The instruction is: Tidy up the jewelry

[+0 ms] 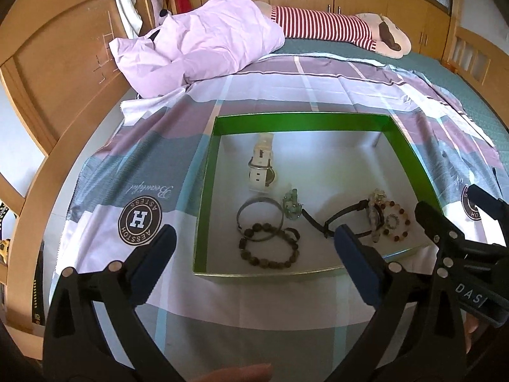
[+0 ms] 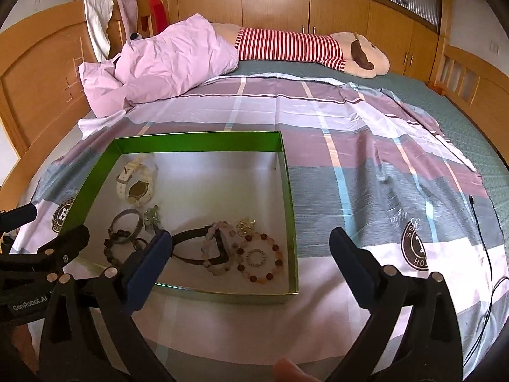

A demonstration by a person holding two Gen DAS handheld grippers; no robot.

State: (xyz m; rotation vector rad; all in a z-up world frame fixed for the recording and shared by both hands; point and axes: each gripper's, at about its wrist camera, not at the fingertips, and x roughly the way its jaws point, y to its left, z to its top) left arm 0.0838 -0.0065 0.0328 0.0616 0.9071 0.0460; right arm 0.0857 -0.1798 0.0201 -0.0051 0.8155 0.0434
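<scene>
A shallow green box [image 1: 203,172] [image 2: 291,191] with a white floor lies on the bedspread. In it are a white watch [image 1: 262,168] [image 2: 135,184], a metal bangle [image 1: 259,219] [image 2: 127,226], a dark bead bracelet [image 1: 270,251] [image 2: 109,248], a green charm [image 1: 291,207], a black band [image 1: 343,216] [image 2: 191,245], a pale bead bracelet [image 2: 216,254] and an orange bead bracelet [image 1: 396,222] [image 2: 261,258]. My left gripper [image 1: 254,242] is open and empty at the box's near edge. My right gripper [image 2: 251,248] is open and empty over the box's near right corner.
The box sits on a plaid sheet [image 2: 366,159] on a bed. A lilac quilt [image 1: 203,41] and a striped plush toy [image 2: 302,46] lie farther back. A wooden headboard [image 1: 54,73] stands at left, and a thin black cable [image 2: 485,248] trails at right.
</scene>
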